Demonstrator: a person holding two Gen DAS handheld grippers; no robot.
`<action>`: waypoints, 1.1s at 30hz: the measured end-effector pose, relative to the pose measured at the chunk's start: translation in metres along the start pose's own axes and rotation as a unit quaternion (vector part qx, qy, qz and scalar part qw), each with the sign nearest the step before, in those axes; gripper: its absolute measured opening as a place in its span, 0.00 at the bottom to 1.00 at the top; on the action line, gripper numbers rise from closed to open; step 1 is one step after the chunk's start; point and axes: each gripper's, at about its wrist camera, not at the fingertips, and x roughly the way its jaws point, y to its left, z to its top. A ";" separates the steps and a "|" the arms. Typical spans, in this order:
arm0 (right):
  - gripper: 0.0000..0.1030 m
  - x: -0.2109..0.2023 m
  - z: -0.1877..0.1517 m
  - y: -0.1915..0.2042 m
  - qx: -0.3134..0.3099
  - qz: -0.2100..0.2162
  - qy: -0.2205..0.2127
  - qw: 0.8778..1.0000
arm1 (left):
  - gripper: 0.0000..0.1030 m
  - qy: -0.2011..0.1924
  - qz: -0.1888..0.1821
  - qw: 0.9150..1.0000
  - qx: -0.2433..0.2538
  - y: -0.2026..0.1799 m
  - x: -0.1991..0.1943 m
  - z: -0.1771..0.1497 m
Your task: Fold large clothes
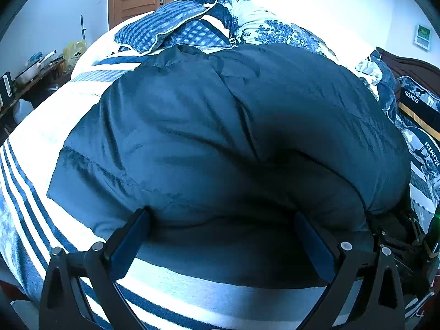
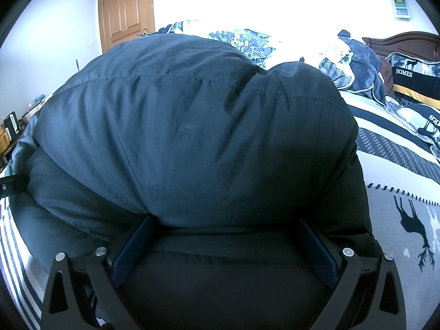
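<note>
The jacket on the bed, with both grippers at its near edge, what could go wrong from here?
1. Both grippers stand open against the puffy jacket; closing may pinch only the outer shell, so a fold could slip out.
2. The jacket lies on a striped blanket; a low grasp might catch it too.
3. The pillow and bunched quilt crowd the far side, leaving little room to fold forward.
</note>
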 end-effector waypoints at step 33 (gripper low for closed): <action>1.00 -0.001 0.000 0.000 0.001 0.000 0.001 1.000 | 1.00 0.001 0.000 1.000 0.001 0.001 0.000 0.003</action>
